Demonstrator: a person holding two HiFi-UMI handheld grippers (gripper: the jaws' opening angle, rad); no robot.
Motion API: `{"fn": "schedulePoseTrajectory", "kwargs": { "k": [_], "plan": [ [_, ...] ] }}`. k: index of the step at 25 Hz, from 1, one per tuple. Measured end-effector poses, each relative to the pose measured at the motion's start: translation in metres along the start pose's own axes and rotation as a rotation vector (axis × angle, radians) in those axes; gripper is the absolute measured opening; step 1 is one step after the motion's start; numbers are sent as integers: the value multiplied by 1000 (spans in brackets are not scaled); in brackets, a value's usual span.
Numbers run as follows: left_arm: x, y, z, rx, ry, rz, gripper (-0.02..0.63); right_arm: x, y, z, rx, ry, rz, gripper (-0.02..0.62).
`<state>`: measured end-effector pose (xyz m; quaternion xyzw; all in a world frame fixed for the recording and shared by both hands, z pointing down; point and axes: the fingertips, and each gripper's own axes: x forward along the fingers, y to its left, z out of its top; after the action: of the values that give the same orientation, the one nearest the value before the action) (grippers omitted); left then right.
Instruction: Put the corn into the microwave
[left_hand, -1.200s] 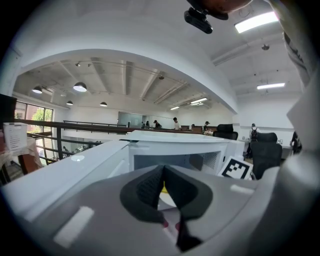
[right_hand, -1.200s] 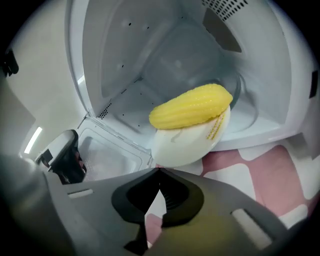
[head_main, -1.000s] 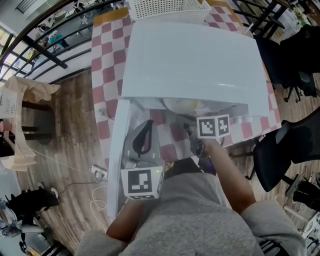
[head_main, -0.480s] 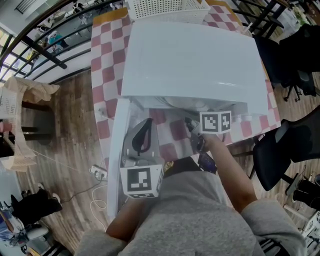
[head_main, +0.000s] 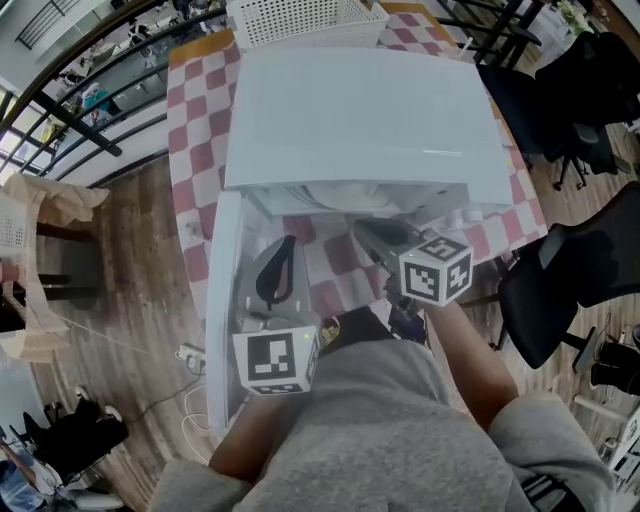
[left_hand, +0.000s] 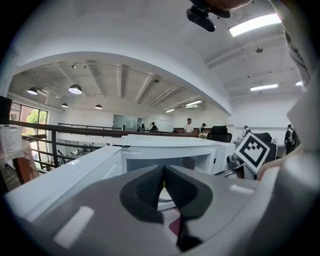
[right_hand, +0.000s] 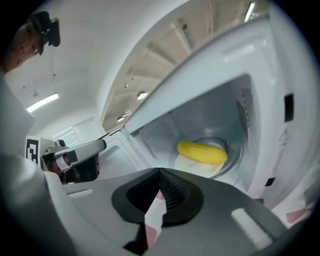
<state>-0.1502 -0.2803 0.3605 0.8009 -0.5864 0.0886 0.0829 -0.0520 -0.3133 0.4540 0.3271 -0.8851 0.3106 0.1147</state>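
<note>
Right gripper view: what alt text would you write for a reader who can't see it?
A yellow corn cob lies on the round glass plate inside an open white microwave. In the foreground the right gripper has its grey fingers shut together, holding nothing. The left gripper shows near the left edge.

The yellow corn (right_hand: 202, 151) lies whole, on its side, on the round turntable (right_hand: 197, 168) deep inside the boxy white microwave (head_main: 350, 120), whose door (head_main: 220, 290) stands swung wide open at its left.
</note>
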Motion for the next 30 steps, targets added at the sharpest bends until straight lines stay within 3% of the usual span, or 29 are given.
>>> {"fn": "schedulePoseTrajectory", "kwargs": {
  "k": [8, 19, 30],
  "plan": [
    [-31, -20, 6, 8, -51, -23, 11, -76, 31, 30, -239, -147, -183, -2],
    [-62, -53, -1, 24, -52, -56, 12, -137, 45, 11, -250, -192, -241, -2],
    [-97, -87, -4, 37, -51, -9, 11, -180, 45, 0, -274, -191, -271, -2]
  ]
}}
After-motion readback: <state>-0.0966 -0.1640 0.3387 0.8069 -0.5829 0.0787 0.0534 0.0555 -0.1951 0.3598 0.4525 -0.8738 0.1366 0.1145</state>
